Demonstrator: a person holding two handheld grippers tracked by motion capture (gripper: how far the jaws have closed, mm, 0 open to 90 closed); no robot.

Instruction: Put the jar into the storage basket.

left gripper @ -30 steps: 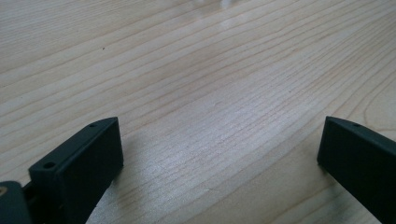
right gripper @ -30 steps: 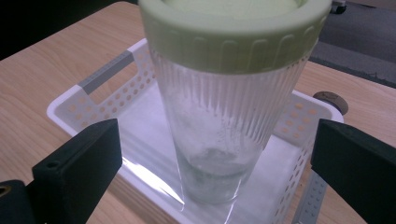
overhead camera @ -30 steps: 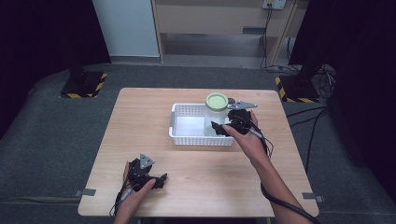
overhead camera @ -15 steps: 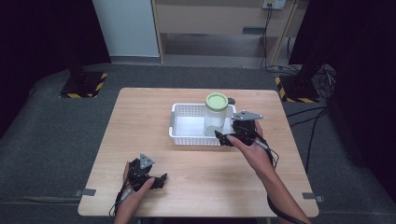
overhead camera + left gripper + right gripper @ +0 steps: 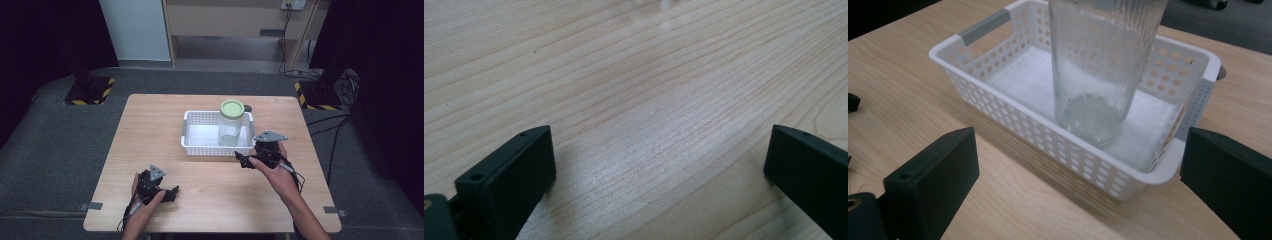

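a clear ribbed glass jar [image 5: 231, 126] with a pale green lid [image 5: 232, 107] stands upright inside a white perforated plastic basket [image 5: 200, 144], at the basket's right end, near the far middle of a light wooden table [image 5: 150, 130]. in the right gripper view the jar [image 5: 1104, 65] rests flat on the basket floor, close to the near wall [image 5: 1048, 145], and looks empty.

the right gripper [image 5: 247, 160] sits just outside the basket's near right corner, held in a hand [image 5: 274, 172], its black jaws spread wide and grasping nothing; the jar stands free between and beyond them. the jaws point toward the basket from low over the tabletop.

the left gripper [image 5: 169, 193] rests near the front left of the table, well apart from the basket, held by the other hand [image 5: 142, 210]. its own view looks onto bare wood grain [image 5: 659, 100], jaws apart and empty.

judging from this, the jar looks placed and let go. the risks ahead: it is tall and narrow, so a jaw or the trailing cable [image 5: 295, 175] brushing it in passing could tip it against the basket wall. the basket is light, so a nudge at its corner could slide it and rock the jar.
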